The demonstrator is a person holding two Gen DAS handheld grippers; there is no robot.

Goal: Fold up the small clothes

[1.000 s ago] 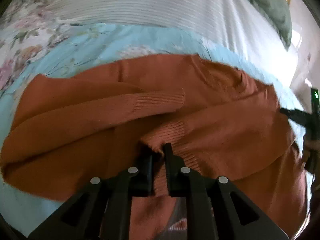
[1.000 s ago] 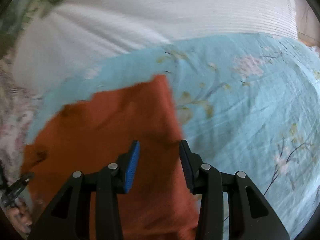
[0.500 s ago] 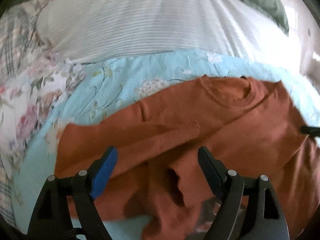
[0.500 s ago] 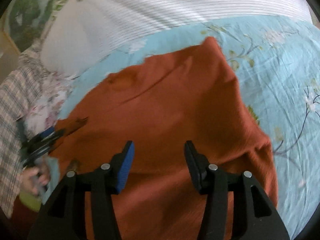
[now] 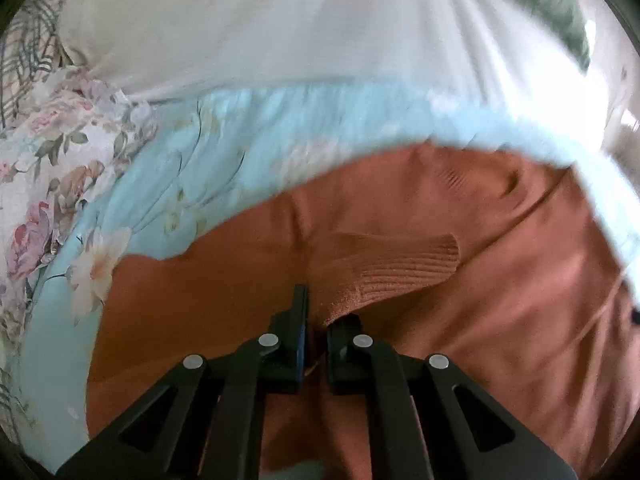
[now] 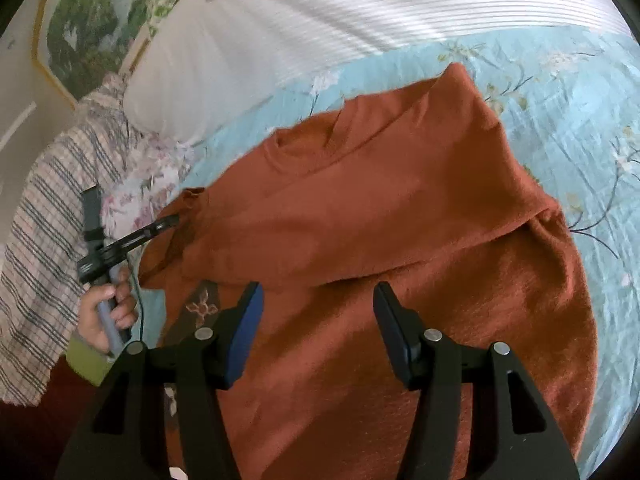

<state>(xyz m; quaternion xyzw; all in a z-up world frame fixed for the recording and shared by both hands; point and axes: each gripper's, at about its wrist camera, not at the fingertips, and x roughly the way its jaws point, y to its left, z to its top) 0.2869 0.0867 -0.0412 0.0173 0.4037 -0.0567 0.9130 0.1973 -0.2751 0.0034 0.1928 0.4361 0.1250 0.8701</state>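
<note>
A light blue flowered bedsheet [image 6: 560, 92] covers the bed, with a white striped pillow [image 6: 360, 12] at twelve o'clock. The orange sweater [image 6: 380, 220] lies spread on it; only the right view shows its neckline. The left gripper [image 5: 316, 322] is clamped on a ribbed sleeve cuff [image 5: 384, 264], which the blurred left view alone shows. The right gripper [image 6: 318, 320] hangs over the body at six o'clock, its jaws opening with nothing between them.

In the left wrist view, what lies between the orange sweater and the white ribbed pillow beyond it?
Only a band of the light blue floral sheet separates the orange sweater from the white ribbed pillow; nothing else lies there. The right wrist view shows the same strip.
</note>
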